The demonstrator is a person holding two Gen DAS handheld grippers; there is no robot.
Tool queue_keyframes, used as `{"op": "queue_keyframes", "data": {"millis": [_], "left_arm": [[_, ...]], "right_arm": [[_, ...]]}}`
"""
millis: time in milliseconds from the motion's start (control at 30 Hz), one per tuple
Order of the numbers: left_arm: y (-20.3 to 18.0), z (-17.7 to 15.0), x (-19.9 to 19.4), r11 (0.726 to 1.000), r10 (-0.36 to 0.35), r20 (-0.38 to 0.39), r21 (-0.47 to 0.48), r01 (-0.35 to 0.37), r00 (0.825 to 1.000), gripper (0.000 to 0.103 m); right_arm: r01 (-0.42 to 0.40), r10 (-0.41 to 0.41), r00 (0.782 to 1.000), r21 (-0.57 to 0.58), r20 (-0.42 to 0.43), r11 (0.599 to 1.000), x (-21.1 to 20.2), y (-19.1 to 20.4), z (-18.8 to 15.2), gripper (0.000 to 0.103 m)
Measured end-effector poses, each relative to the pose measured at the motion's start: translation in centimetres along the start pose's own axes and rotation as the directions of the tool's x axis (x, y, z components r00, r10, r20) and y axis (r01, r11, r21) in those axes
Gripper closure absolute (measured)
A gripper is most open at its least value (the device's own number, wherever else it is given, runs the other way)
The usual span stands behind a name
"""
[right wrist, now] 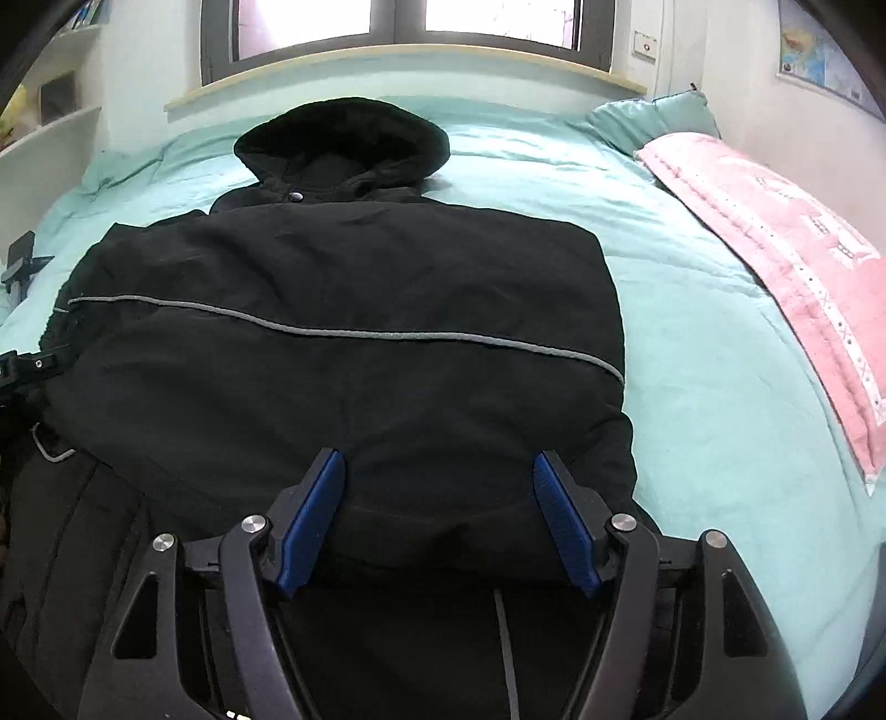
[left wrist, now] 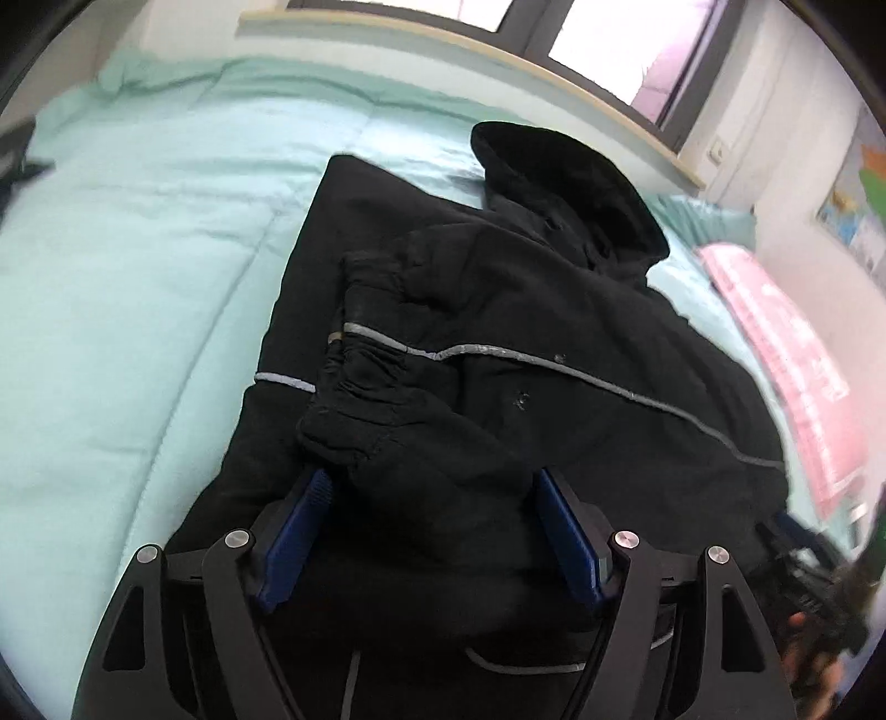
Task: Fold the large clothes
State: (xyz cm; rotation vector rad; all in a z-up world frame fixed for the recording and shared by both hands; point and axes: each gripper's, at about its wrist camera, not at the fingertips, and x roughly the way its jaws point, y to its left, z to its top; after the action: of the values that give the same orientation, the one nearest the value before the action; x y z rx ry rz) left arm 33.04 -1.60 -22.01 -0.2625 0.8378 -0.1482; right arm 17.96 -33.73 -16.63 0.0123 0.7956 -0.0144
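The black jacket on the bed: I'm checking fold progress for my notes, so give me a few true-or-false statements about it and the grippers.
1. The black jacket lies on a mint-green bed cover. True.
2. The hood points toward the window. True.
3. The right gripper is clamped on the hood. False: its jaws stand open over the jacket's near part, far from the hood.
4. The left gripper is open, with a sleeve cuff near its fingertips. True.
5. A pink pillow lies on top of the jacket. False: it lies apart, at the right side of the bed.
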Motion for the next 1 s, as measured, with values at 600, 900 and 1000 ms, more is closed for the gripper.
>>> {"op": "queue_keyframes", "data": {"millis": [600, 900, 1000], "left_arm": [[-0.8, 0.3, -1.0, 0.999, 0.026, -0.063, 0.029, -0.024, 0.998, 0.026], [-3.3, 9.9, -10.9, 0.997, -0.072, -0.089, 0.020, 0.074, 0.994, 0.026], [-4.7, 14.2, -11.7, 0.997, -0.073, -0.043, 0.033, 0.074, 0.996, 0.026]], "right_arm": [[0.035, -0.035, 0.997, -0.007, -0.070, 0.999, -0.5, 0.4, 0.5, 0.028], [0.006, 0.007, 0.983, 0.071, -0.186, 0.997, -6.1, -2.1, 12.1, 0.028], [-0.016, 0.035, 0.990, 0.131, -0.139, 0.991, -7.0, -3.4, 17.7, 0.028]]}}
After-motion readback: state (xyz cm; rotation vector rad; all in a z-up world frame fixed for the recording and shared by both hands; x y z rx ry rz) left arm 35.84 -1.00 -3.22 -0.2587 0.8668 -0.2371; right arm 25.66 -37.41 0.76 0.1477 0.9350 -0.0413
